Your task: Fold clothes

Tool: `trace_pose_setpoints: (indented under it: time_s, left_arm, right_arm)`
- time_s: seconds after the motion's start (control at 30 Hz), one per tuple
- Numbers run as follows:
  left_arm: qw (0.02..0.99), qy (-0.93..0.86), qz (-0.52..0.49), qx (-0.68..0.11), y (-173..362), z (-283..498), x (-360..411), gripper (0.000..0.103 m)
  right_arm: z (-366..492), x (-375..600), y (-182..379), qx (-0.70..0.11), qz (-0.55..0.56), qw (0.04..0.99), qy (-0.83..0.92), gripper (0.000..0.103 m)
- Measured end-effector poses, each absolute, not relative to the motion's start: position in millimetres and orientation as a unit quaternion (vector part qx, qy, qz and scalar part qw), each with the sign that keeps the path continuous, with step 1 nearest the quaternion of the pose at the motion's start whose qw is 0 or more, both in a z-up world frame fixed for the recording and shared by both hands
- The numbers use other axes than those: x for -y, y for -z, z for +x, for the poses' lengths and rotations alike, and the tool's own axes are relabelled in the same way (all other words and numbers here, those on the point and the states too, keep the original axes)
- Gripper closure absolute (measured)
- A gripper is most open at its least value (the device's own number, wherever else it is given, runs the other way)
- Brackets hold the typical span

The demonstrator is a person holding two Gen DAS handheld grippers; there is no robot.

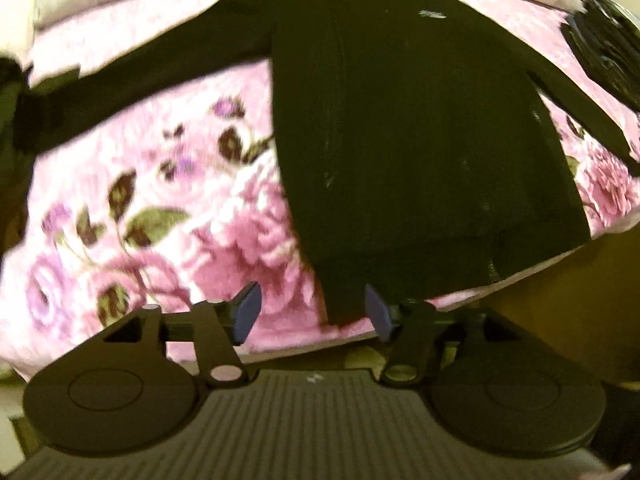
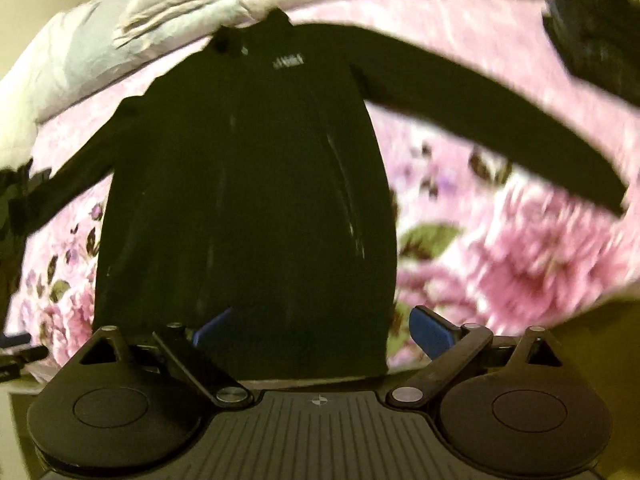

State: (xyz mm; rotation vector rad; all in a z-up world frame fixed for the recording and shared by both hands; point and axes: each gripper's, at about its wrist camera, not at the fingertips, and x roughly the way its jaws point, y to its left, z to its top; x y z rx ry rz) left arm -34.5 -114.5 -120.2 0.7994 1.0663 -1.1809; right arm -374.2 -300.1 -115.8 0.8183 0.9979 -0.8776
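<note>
A black long-sleeved jacket (image 1: 420,140) lies flat on a pink floral blanket (image 1: 168,208), collar away from me, both sleeves spread out to the sides. It also shows in the right wrist view (image 2: 248,200). My left gripper (image 1: 314,314) is open just above the jacket's lower left hem corner, holding nothing. My right gripper (image 2: 320,334) is open wide over the jacket's lower right hem, with its left pad over the fabric and its right pad over the blanket (image 2: 520,240). Both views are blurred.
A dark bundle of other clothing (image 1: 608,56) lies at the far right of the bed, also in the right wrist view (image 2: 596,36). Pale crumpled bedding (image 2: 100,40) lies beyond the collar. The bed's front edge (image 1: 520,280) is close below the hem.
</note>
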Motion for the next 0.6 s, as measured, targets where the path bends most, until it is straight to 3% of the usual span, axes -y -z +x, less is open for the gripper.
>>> trace_pose_setpoints:
  time_s: [0.07,0.1,0.23,0.6]
  left_arm:
    - [0.630,0.527,0.355,-0.446,107.9,-41.2,120.0,0.027]
    - [0.630,0.533,0.358,-0.437,103.1,-44.7,123.1,0.025]
    - [0.627,0.542,0.371,-0.419,91.1,-57.7,140.1,0.013]
    - [0.641,0.548,0.393,-0.366,74.5,-92.3,169.5,0.010]
  right_arm:
    - [-361.2,298.2,95.5,-0.461,0.336,0.717,0.400,0.005]
    - [-357.0,296.3,87.1,-0.463,0.321,0.721,0.402,0.000]
    - [-347.2,289.7,67.4,-0.470,0.279,0.729,0.412,0.000]
    - [-348.6,291.5,50.3,-0.474,0.263,0.741,0.396,0.000]
